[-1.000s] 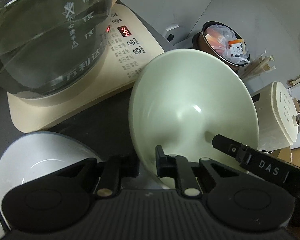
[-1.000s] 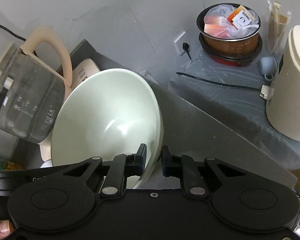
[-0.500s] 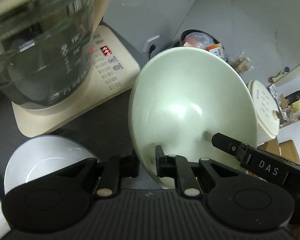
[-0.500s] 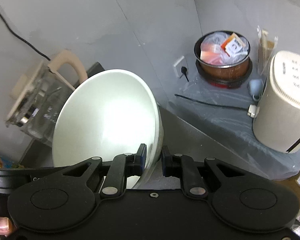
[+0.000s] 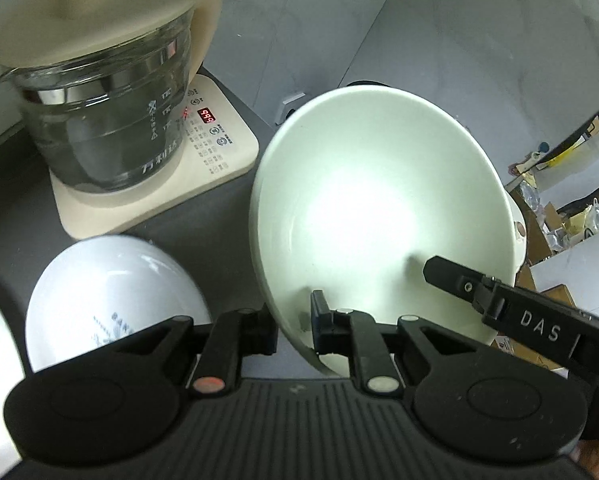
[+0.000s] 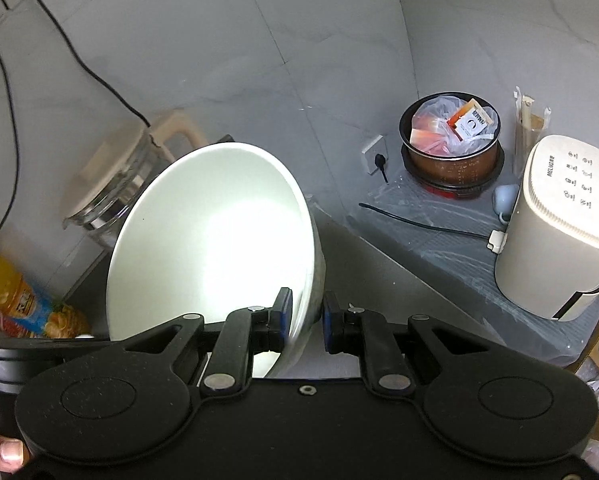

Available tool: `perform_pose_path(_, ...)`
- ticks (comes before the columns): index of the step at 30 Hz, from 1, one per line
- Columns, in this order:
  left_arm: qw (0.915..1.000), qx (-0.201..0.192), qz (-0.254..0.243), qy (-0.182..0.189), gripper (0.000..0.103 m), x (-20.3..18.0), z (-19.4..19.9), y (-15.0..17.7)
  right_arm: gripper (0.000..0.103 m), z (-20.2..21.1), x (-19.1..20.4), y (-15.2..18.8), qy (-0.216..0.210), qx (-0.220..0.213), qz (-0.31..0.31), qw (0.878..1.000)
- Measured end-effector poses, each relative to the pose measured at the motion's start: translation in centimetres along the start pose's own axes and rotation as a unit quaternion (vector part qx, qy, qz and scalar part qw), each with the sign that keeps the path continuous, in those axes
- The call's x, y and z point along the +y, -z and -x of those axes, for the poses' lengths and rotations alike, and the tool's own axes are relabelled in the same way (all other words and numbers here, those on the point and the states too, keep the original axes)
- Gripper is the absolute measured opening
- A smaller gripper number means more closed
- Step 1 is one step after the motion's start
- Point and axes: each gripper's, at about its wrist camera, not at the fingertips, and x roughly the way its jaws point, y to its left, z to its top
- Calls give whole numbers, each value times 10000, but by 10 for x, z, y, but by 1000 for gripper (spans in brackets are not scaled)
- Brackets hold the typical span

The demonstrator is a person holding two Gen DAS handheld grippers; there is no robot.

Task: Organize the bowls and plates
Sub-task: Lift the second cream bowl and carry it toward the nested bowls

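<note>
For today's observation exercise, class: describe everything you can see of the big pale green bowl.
The bowl is large, round and deep, pale green with a glossy, ceramic-looking glaze, and empty. A bright glare sits in its well. It is tilted steeply, opening facing the cameras, above the dark counter. The left tool pinches its near rim, one finger inside and one outside; the right tool pinches the opposite rim the same way. Nothing else visibly touches it. Behind it stands a glass kettle.
</note>
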Motion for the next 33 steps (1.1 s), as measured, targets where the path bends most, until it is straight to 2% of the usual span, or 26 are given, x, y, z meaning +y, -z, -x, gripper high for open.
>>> perform_pose_path(8,9999,-86,100,4,14,-10,16,22,15,19,-1,15,-52,14,116,9999)
perform_pose_path(20,9994,-203,231,-140,14,-19,39,65,16,45,2,39,-344,113,346,9987)
perform_pose_path(33,9971,-265,632,-326,14,-7,58,112,16,57,13,71,-594,363,650,9955)
